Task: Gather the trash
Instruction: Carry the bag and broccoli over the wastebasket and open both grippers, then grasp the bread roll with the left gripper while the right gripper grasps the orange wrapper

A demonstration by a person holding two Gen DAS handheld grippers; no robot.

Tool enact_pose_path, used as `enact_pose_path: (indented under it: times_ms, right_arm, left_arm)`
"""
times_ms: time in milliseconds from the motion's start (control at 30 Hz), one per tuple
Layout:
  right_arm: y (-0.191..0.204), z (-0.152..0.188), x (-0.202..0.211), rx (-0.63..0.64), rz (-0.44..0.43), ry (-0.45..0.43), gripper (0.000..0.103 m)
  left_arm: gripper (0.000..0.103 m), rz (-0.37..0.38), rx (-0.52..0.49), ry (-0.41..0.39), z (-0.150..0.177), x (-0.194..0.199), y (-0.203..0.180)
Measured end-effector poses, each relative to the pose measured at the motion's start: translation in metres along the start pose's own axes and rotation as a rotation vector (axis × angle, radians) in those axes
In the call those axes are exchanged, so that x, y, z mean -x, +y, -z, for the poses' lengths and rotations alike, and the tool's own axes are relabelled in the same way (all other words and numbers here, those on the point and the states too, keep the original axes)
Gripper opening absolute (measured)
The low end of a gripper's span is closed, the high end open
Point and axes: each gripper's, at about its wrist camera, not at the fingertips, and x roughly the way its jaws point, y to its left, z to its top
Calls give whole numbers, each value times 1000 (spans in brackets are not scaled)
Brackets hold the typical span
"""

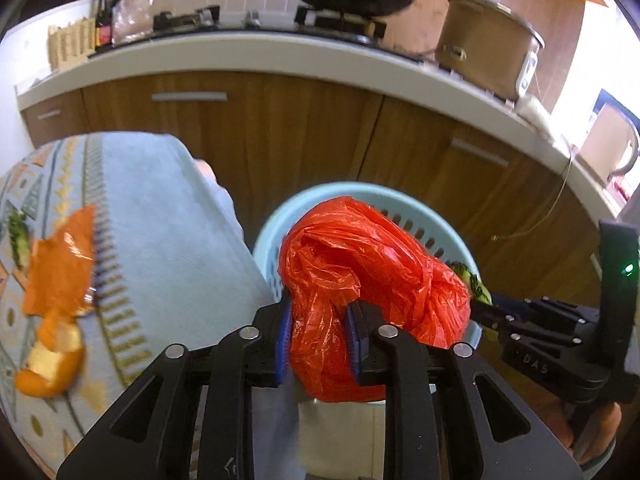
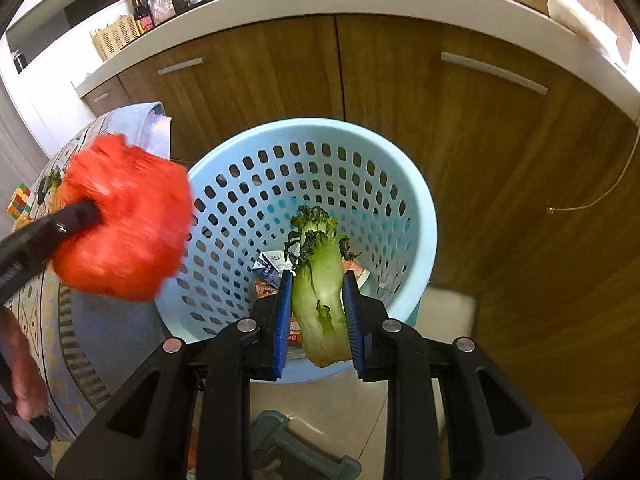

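Wooden kitchen cabinets (image 2: 400, 112) back a perforated blue bin (image 2: 416, 216). Left gripper (image 1: 318, 336) clamps a red plastic bag (image 1: 372, 264). Right gripper (image 2: 318, 312) pinches a lettuce stalk (image 2: 324, 292) above it.

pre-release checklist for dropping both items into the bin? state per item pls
1. Left hand-held gripper clamped on the red plastic bag: ok.
2. Right hand-held gripper clamped on the green vegetable leaf: ok.
3. Leaf over the opening of the blue perforated basket: ok in the right wrist view.
4. Bag over the basket opening: cannot tell; the left wrist view puts it in front of the basket, the right wrist view shows it at the left rim, blurred.
5. Room in the basket: ok; only a few packets lie at the bottom.
6. Trash left on the table: not ok; orange peel remains on the patterned cloth.
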Motion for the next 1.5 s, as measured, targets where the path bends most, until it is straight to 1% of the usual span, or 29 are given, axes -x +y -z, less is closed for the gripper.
enact_pose_path:
  times_ms: [33,67,133,200,233,400,567,667,867,933,1067,1233,1400,1433,1500]
  right_arm:
    - [-1,0,-2,-3,-3,7,22]
    - [-1,-1,-5,-6,-9,15,22]
    - [-1,-3,-7,-14,-16,19,24]
    - [-3,-5,-8,-21,-15,17,41]
    - [-5,-4,-7,-25,-16,11,54]
    - [-6,-6,0,-25,-10,-22,54]
    - [3,-7,3,-12,-17,-26,54]
    - [13,-10,4,4,-32,-32,54]
    - [50,-20,20,80,-68,-84,54]
    - [62,-23,25,103,-80,-100,54]
    - [89,-30,33,147,-113,-127,54]
    - [126,-39,38,208,-146,-147,54]
    - [160,-44,38,265,-172,-154,54]
    - [167,-44,37,276,-177,-153,54]
    - [177,-44,35,292,-181,-149,54]
  left_arm:
    - [31,-3,-4,6,1,-3,-1]
    - [44,-5,-8,11,2,-7,-4]
    - [54,-8,-8,7,4,-7,-3]
    - [57,-4,-13,5,4,-7,-3]
    - [59,-4,-14,6,4,-6,-2]
    - [60,-8,12,-8,5,2,6]
    - [60,-9,52,-34,7,14,19]
    - [60,-13,76,-65,8,27,29]
    - [60,-34,139,-147,9,60,52]
    - [60,-53,157,-182,9,73,63]
    - [60,-116,193,-247,10,101,88]
    - [60,-178,271,-294,16,130,131]
    - [60,-240,346,-304,31,155,180]
    - [60,-253,358,-298,35,159,191]
    - [64,-276,360,-274,42,162,206]
